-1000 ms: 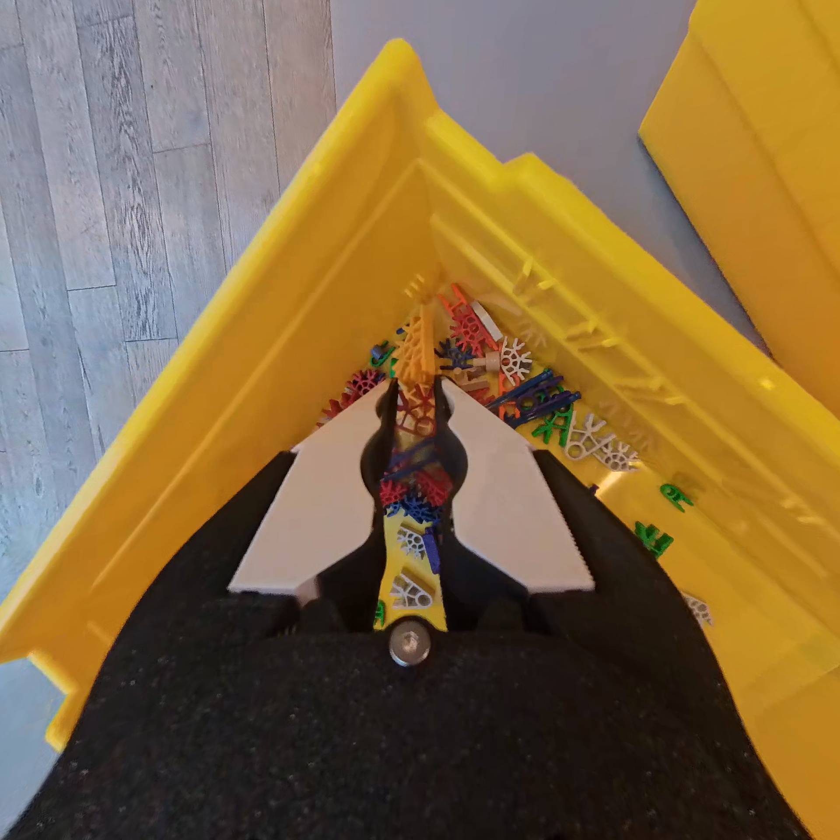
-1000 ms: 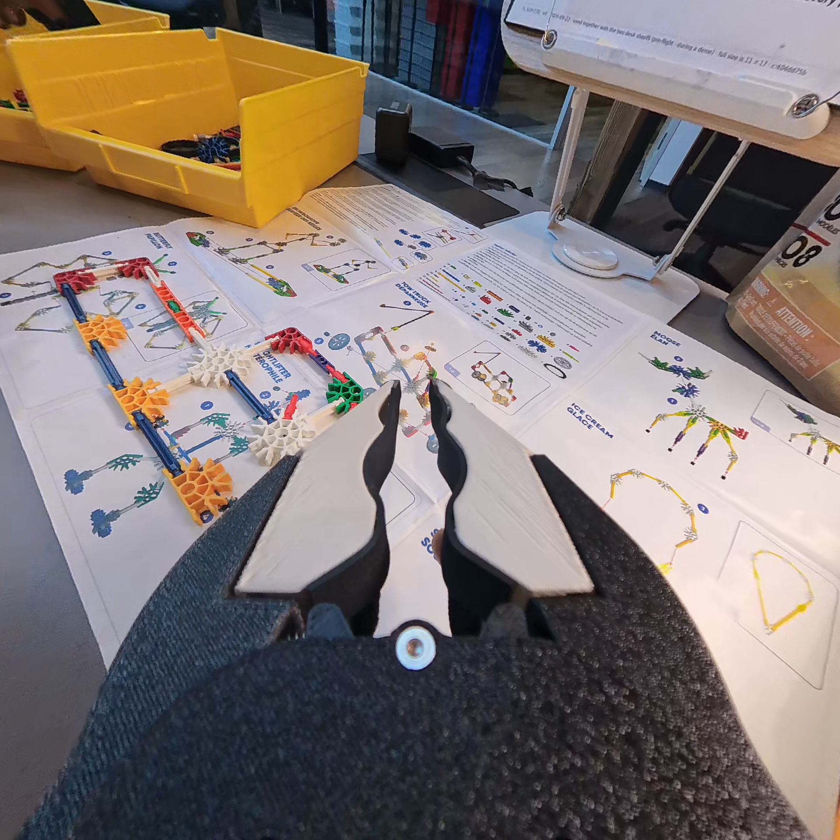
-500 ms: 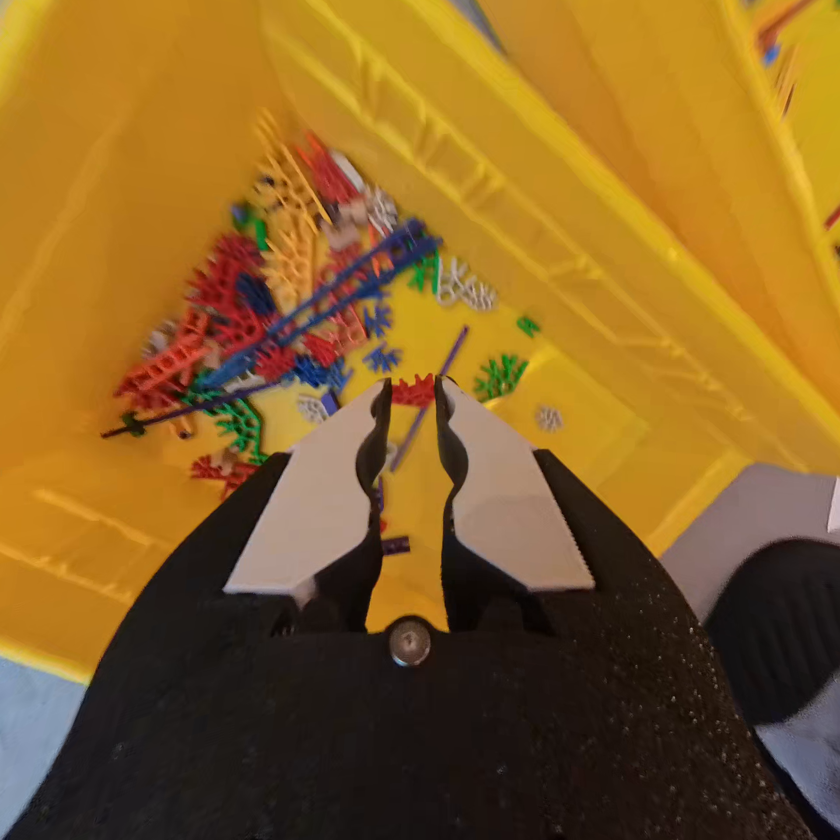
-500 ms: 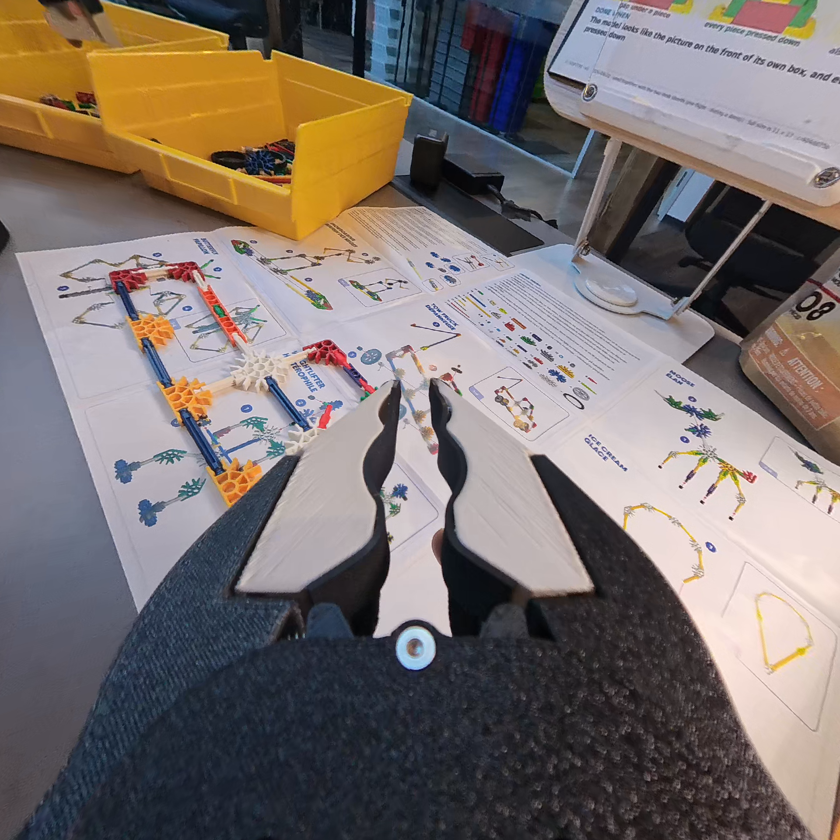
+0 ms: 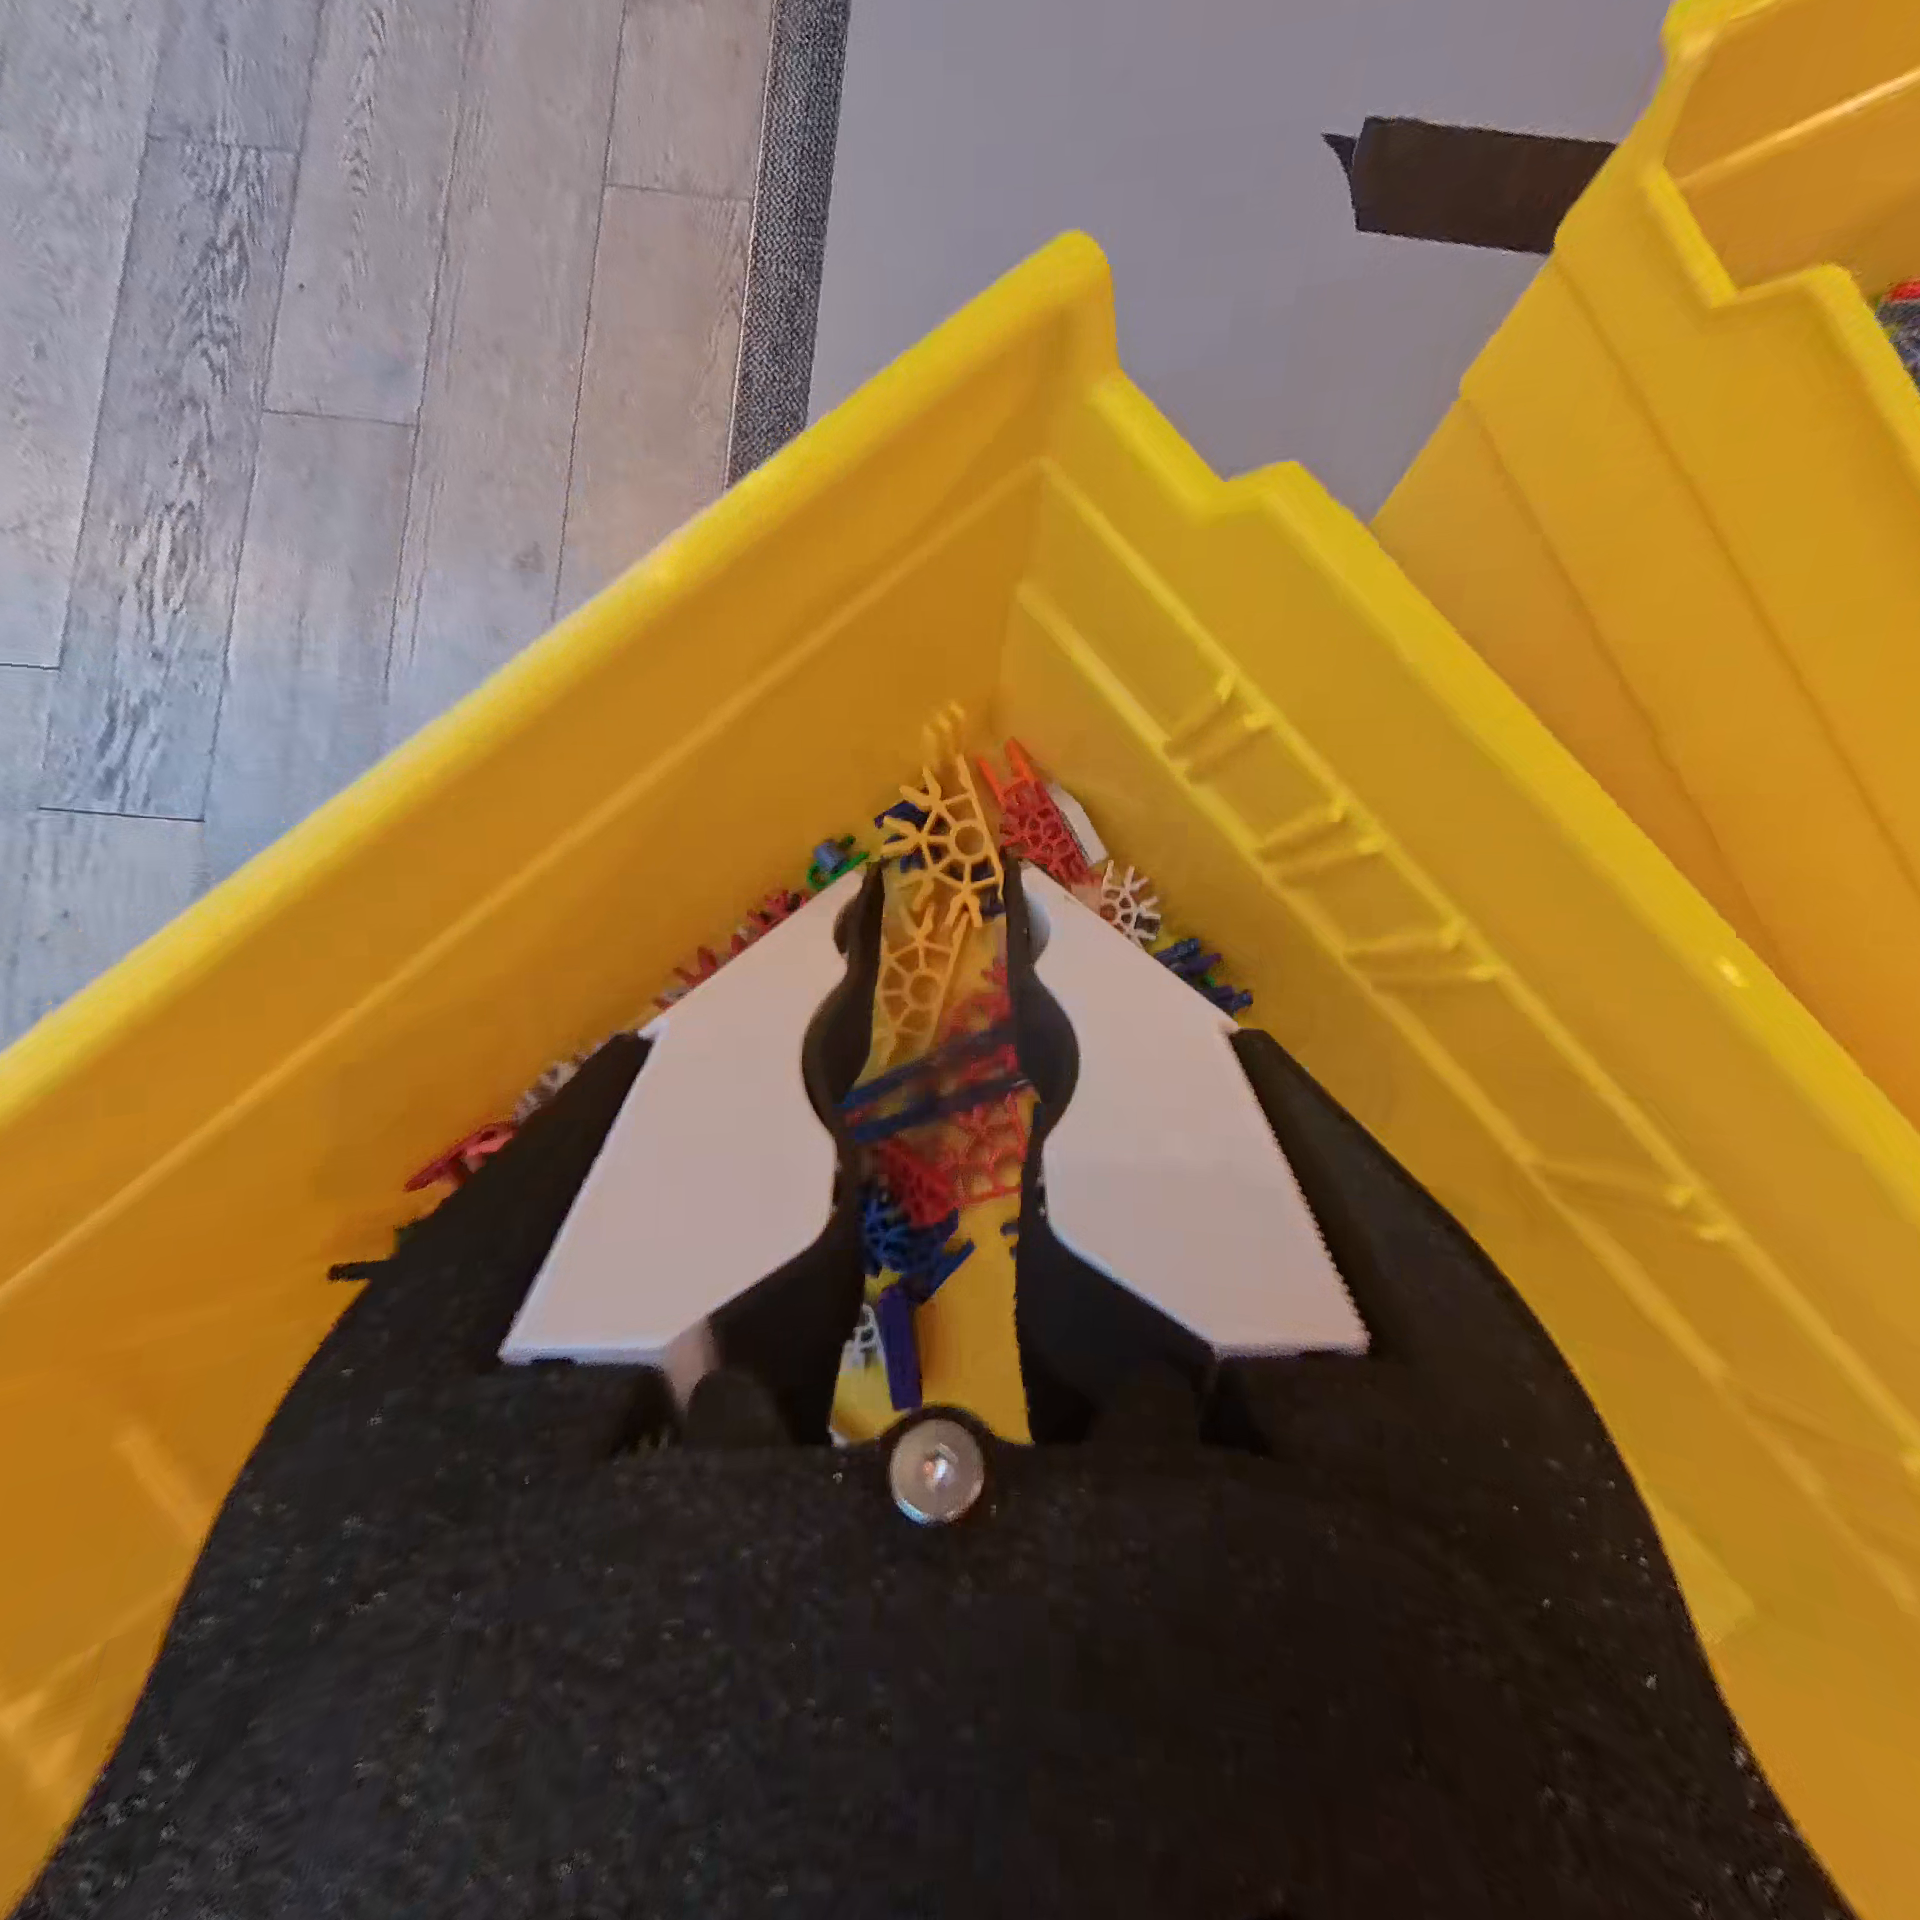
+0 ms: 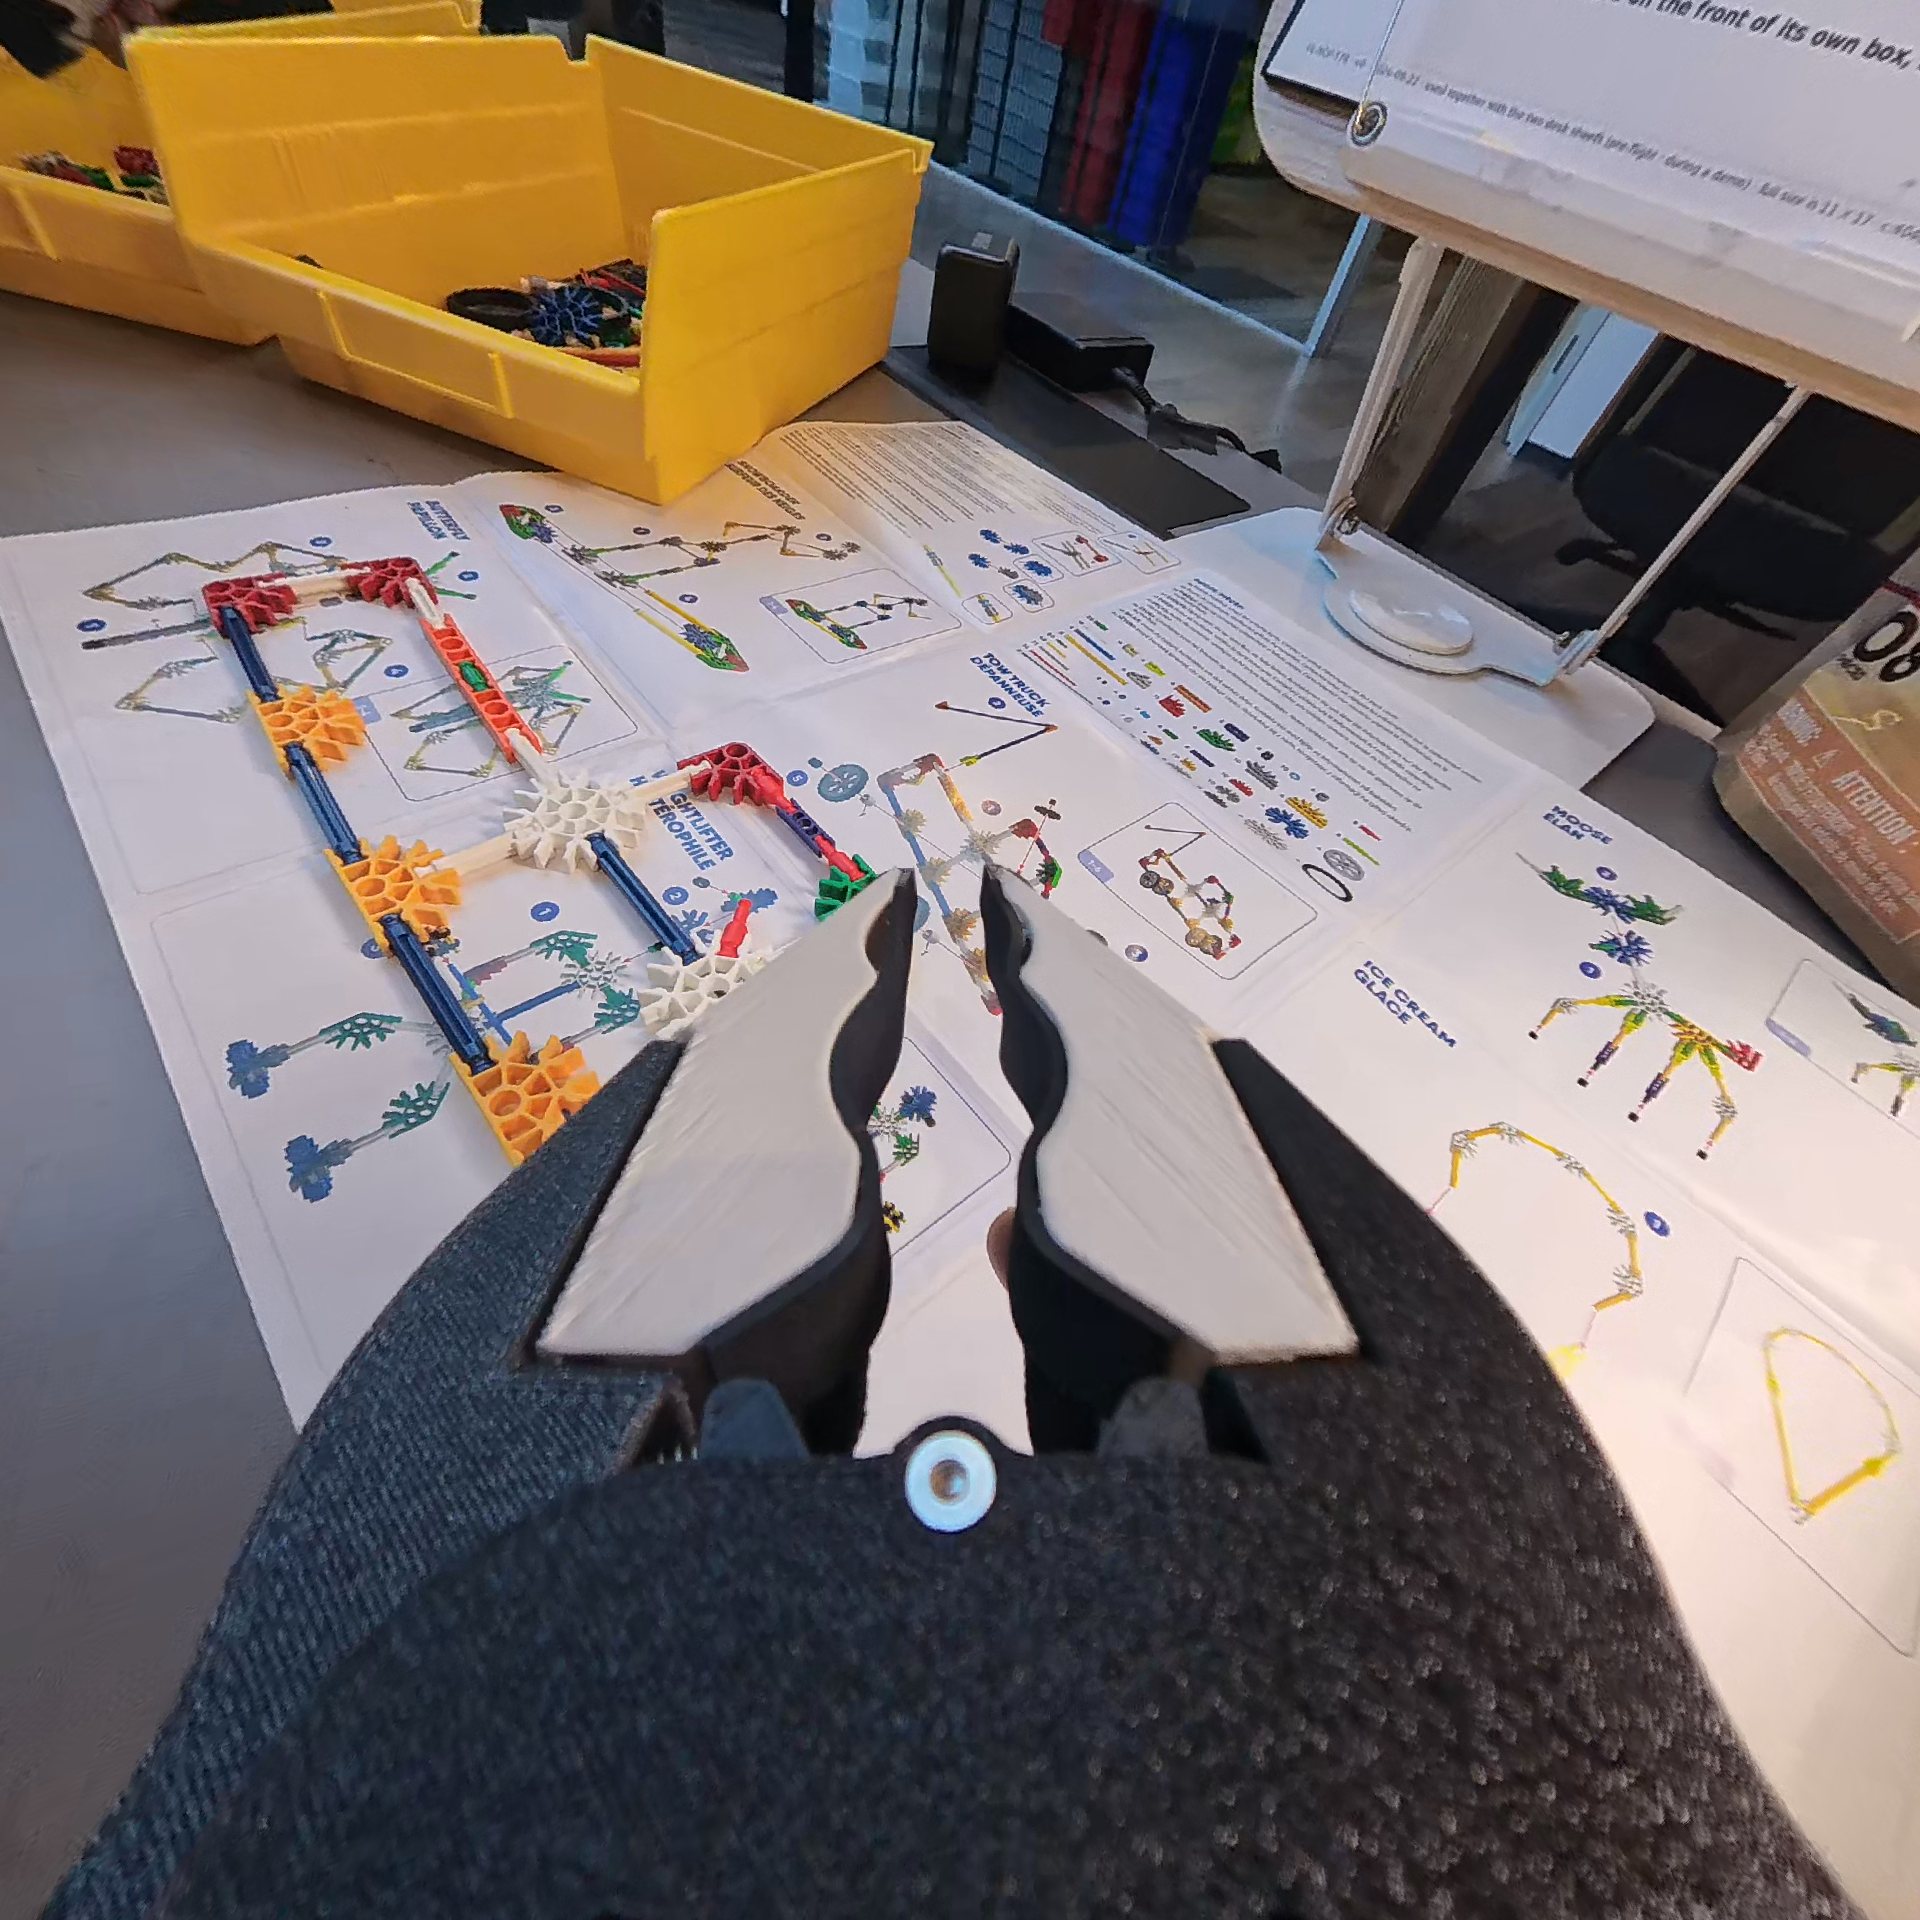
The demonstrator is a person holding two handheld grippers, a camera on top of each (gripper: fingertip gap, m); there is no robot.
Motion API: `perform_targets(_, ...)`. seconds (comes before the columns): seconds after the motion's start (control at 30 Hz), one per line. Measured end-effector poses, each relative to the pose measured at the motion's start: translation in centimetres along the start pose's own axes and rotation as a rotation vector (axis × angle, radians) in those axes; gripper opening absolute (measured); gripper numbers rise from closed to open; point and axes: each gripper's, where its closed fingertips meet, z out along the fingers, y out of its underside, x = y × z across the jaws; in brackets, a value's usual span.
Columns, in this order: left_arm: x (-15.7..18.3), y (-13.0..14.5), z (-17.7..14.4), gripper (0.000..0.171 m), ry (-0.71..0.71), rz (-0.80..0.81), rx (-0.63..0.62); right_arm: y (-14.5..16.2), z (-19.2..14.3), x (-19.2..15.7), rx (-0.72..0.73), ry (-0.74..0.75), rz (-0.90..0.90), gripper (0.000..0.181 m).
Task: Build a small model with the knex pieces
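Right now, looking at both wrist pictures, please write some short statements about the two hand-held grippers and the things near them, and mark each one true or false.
1. The left hand-held gripper is inside a yellow bin, above a pile of small coloured building pieces. True.
2. The right hand-held gripper grips a white snowflake-shaped piece. False: nothing is between its fingers; it is over the instruction sheet.
3. A partly built frame of rods and connectors lies on the sheet. True.
4. The yellow bin behind the sheet is empty. False: it holds dark and coloured pieces.
5. The left bin stands on the wooden floor. False: it rests on a grey surface.
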Motion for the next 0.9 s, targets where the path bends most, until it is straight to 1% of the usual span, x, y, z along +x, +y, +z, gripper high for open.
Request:
perform_targets(0.1,-0.1,0.1,1.5,0.026,-0.004,-0.031,-0.003,0.3,0.1,0.1,-0.008,0.004,0.005,0.012)
perform_targets(0.17,0.1,0.3,2.2,0.026,-0.004,-0.032,-0.015,0.4,0.2,0.1,-0.014,0.005,0.007,0.012)
perform_targets(0.23,-0.1,0.2,2.2,0.023,-0.014,-0.037,-0.021,0.5,0.3,0.1,-0.018,0.004,0.009,0.012)
perform_targets(0.27,-0.3,0.2,2.0,0.015,-0.025,-0.028,-0.030,0.6,0.3,0.1,-0.020,0.003,0.009,0.012)
perform_targets(0.3,-0.4,0.2,1.8,0.003,-0.032,-0.016,-0.032,0.6,0.3,0.1,-0.020,0.002,0.008,0.012)
perform_targets(0.33,-0.5,0.3,1.5,0.000,-0.032,-0.006,-0.038,0.5,0.3,0.1,-0.019,0.002,0.006,0.012)
perform_targets(0.43,-0.6,1.0,0.9,0.000,-0.030,0.026,-0.073,0.2,0.1,0.0,-0.007,0.002,-0.002,0.012)
perform_targets(0.53,-0.6,0.6,-0.2,0.000,-0.009,-0.009,-0.030,-0.2,-0.1,-0.1,0.005,-0.001,-0.009,0.012)
perform_targets(0.6,-0.5,0.7,-0.8,0.000,0.007,-0.021,-0.030,-0.4,-0.2,-0.1,0.012,-0.002,-0.015,0.012)
perform_targets(0.67,-0.7,0.8,-1.3,0.000,-0.007,-0.008,-0.032,-0.6,-0.4,-0.2,0.019,-0.001,-0.021,0.012)
perform_targets(0.73,-0.2,0.7,-1.5,0.000,0.016,-0.013,-0.024,-0.8,-0.5,-0.3,0.025,-0.002,-0.023,0.012)
perform_targets(0.8,-0.2,0.5,-1.2,0.000,-0.001,-0.019,-0.017,-0.9,-0.5,-0.4,0.026,-0.005,-0.024,0.012)
perform_targets(0.87,-0.2,0.7,-0.5,0.012,-0.016,-0.021,-0.020,-0.8,-0.4,-0.5,0.023,-0.007,-0.027,0.012)
perform_targets(0.9,-0.3,0.9,-0.1,0.016,-0.028,-0.019,-0.032,-0.8,-0.3,-0.5,0.021,-0.007,-0.030,0.012)
